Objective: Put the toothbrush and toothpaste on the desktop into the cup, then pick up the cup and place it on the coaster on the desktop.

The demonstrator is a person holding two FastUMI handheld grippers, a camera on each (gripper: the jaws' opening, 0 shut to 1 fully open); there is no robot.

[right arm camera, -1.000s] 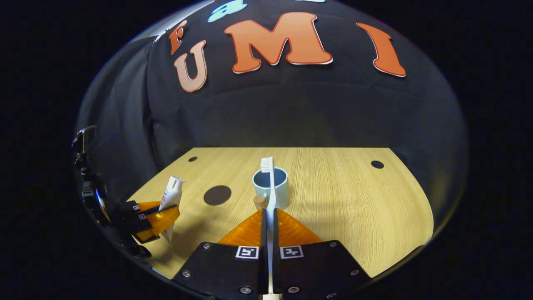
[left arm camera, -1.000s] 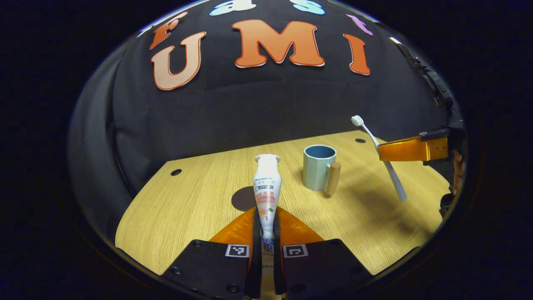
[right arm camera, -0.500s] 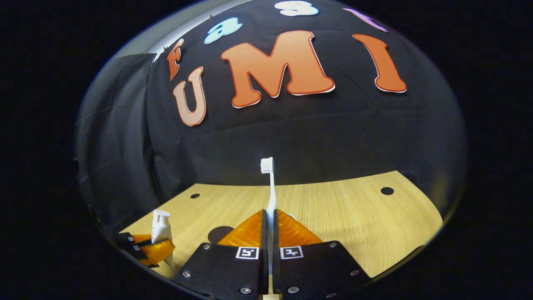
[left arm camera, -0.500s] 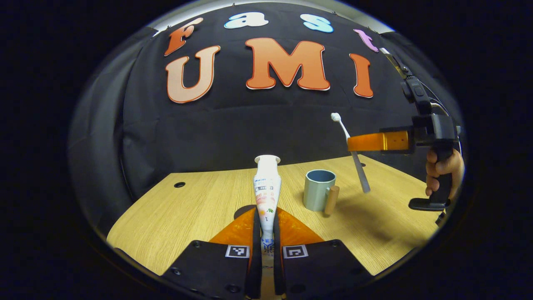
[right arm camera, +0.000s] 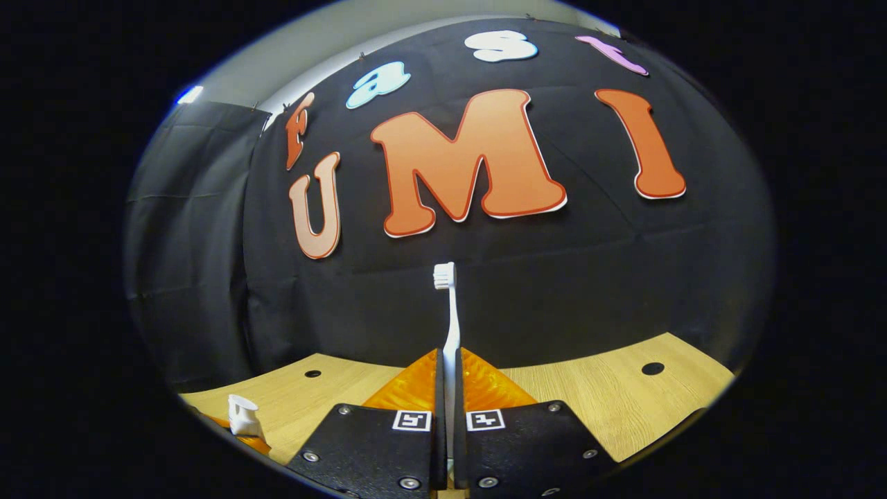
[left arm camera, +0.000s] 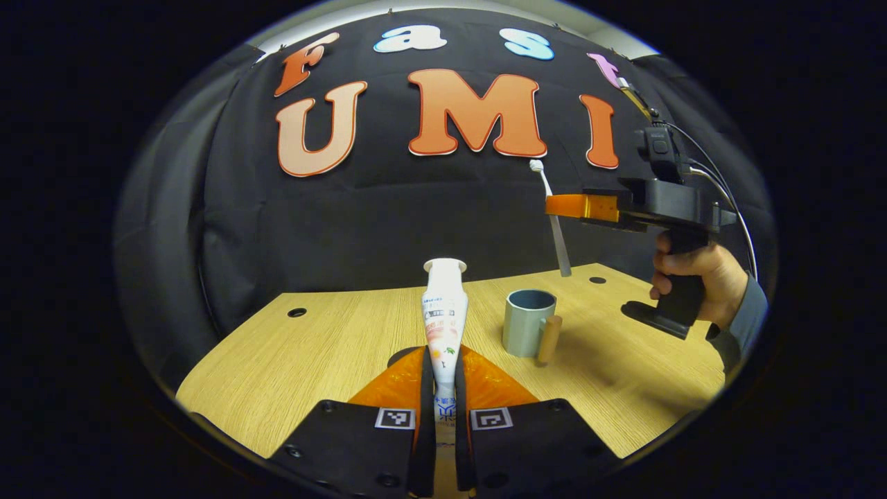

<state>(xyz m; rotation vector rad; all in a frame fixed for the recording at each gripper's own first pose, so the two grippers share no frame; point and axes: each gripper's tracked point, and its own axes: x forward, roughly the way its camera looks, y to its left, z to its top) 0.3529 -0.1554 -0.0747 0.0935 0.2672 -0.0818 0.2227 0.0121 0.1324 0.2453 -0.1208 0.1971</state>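
Holding the toothbrush [left arm camera: 552, 208] high, your right hand-held gripper [left arm camera: 563, 206] has lifted it from bench level a second ago to a place above the cup [left arm camera: 528, 331], with the bristles up and the handle end hanging down, a little behind the cup's mouth as it looks from the left gripper view. The two fingers are clamped on the handle. This rise means, I think, that the drop into the cup is the next step, and you need to bring the handle end over the opening first.

The toothpaste [left arm camera: 443, 312] is clamped between the fingers of your left hand-held gripper [left arm camera: 443, 374], cap pointing forward, above the bench [left arm camera: 291, 360]; it has stayed almost the same place. The cup is standing upright on the bench, its wooden handle [left arm camera: 547, 339] toward you, and nothing is in it yet as far as I can tell. A dark round coaster [left arm camera: 405, 355] is lying partly hidden behind the left fingers.

The left gripper view gives you the cup, the coaster and your hand [left arm camera: 696, 274] on the right grip. The right gripper view looks more upward: the toothbrush [right arm camera: 450, 326] against the wall, a strip of bench [right arm camera: 589, 388], and the toothpaste cap [right arm camera: 241, 414] low at the left.
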